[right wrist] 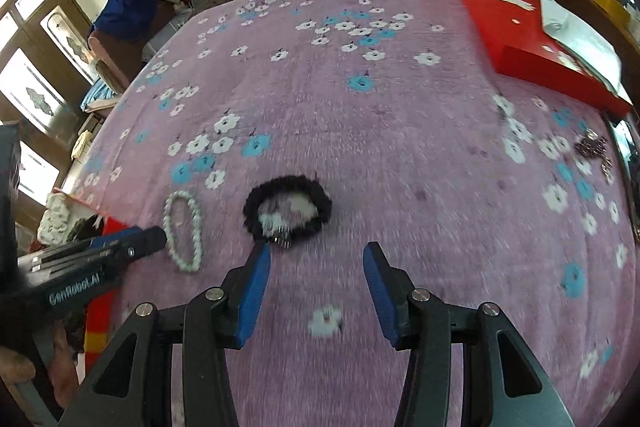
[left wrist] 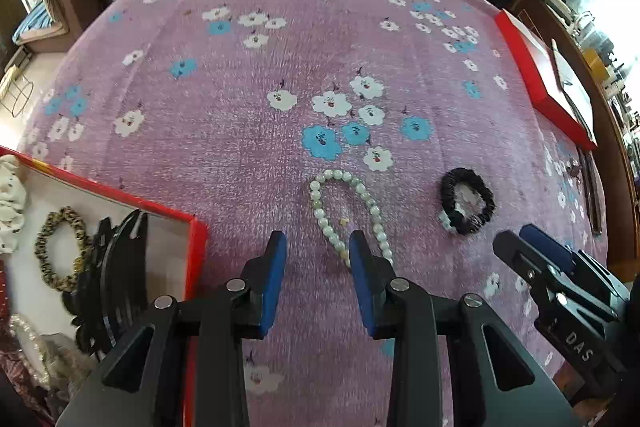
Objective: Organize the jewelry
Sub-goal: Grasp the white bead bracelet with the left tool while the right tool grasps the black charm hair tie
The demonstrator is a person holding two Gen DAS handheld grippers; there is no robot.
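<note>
A pale green bead bracelet (left wrist: 347, 209) lies on the purple flowered cloth (left wrist: 280, 67). My left gripper (left wrist: 318, 243) is open, its jaws straddling the bracelet's near end just above the cloth. A black scrunchie (left wrist: 467, 201) lies to the right of the bracelet. In the right wrist view, my right gripper (right wrist: 316, 251) is open and empty, just short of the black scrunchie (right wrist: 288, 209), with the bracelet (right wrist: 184, 231) and the left gripper to its left. A red open box (left wrist: 192, 251) at the left holds a leopard scrunchie (left wrist: 60, 253) and black hair clips (left wrist: 108, 279).
A red box lid (left wrist: 536, 75) with white papers lies at the cloth's right edge; it also shows in the right wrist view (right wrist: 532, 55). A small dark bead piece (right wrist: 594, 147) lies far right. Folded bedding and boxes sit beyond the far edge.
</note>
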